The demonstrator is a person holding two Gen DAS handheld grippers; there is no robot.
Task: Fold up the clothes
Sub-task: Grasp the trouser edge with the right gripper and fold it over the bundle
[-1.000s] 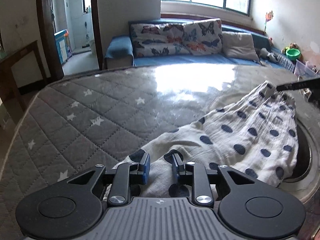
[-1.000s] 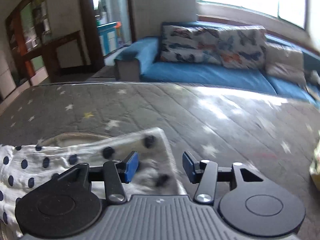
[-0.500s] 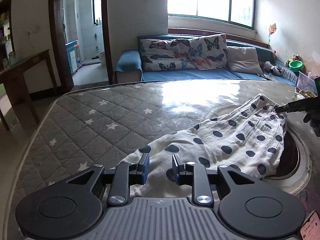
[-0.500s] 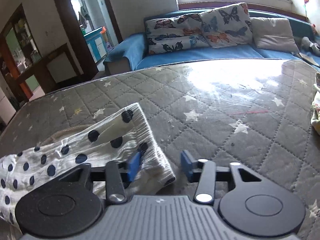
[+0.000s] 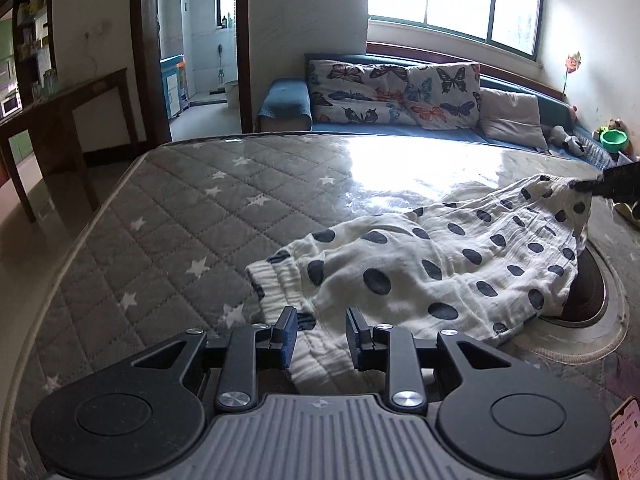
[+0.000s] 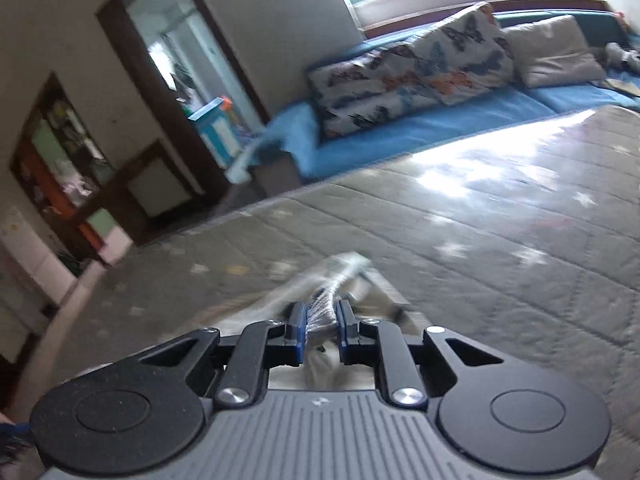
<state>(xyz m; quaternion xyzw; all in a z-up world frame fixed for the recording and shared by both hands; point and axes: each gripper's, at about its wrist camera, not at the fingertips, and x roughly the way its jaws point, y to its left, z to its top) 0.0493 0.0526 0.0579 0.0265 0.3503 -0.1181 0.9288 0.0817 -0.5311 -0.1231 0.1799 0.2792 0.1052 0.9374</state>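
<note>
The white garment with dark polka dots lies spread across the right half of a grey quilted mattress with white stars, its ribbed waistband end nearest the left wrist camera and its far end lifted toward the right edge of that view. Part of the cloth drapes over a round, ringed object set on the mattress at the right; what that object is I cannot tell.

The left hand-held gripper hangs low over the waistband end with its two blue-padded fingers apart, the cloth lying between them but not pinched. The right hand-held gripper has its fingers drawn together on a bunched fold of the same garment, which stands up between the pads; this view is motion-blurred, so the rest of the cloth there is hard to read. In the left wrist view a dark tip of that gripper meets the raised far corner of the garment.

Beyond the mattress stands a blue sofa with butterfly-print cushions under a bright window. A dark wooden table stands at the left near an open doorway.
</note>
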